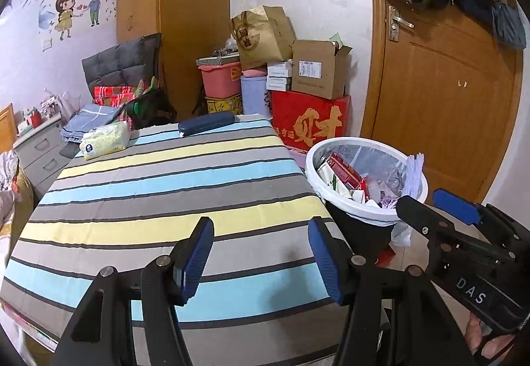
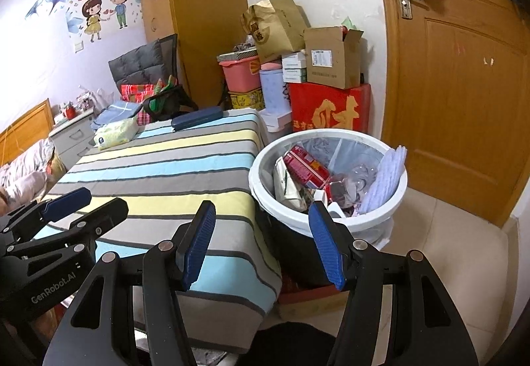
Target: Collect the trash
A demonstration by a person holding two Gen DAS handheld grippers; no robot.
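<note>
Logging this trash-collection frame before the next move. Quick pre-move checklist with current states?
1. Left gripper open and holding nothing: ok.
2. Right gripper open and holding nothing: ok.
3. White-rimmed round trash bin with clear liner upright beside the table, mouth unobstructed: ok.
4. Room left in the bin: ok; the red carton and wrappers sit below the rim.
5. Trash left on the striped tablecloth: cannot tell; only a yellow-green tissue pack and a dark blue oblong case lie there, neither clearly trash.
</note>
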